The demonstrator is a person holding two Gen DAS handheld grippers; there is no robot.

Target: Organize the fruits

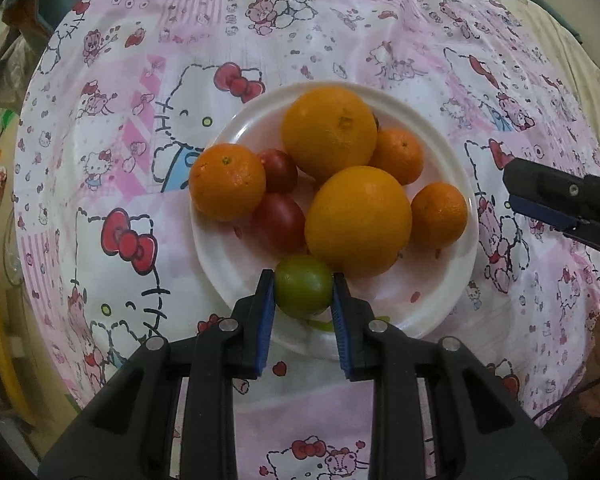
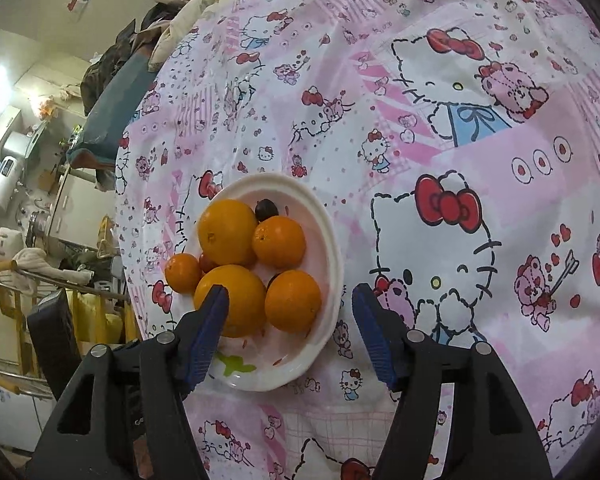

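Observation:
A white plate (image 1: 456, 280) on the Hello Kitty cloth holds two large oranges (image 1: 358, 220), three smaller mandarins (image 1: 227, 182) and dark red plums (image 1: 278, 220). My left gripper (image 1: 303, 292) is shut on a green lime (image 1: 303, 286) at the plate's near edge, just above its surface. My right gripper (image 2: 290, 312) is open and empty, hovering above the near right of the plate (image 2: 324, 216); it also shows at the right edge of the left wrist view (image 1: 548, 200). The lime is hidden in the right wrist view.
The pink and white Hello Kitty cloth (image 1: 140, 160) covers the table. Beyond the table's left edge in the right wrist view lie a blue chair (image 2: 108, 112), heaped clothes and household clutter (image 2: 20, 184).

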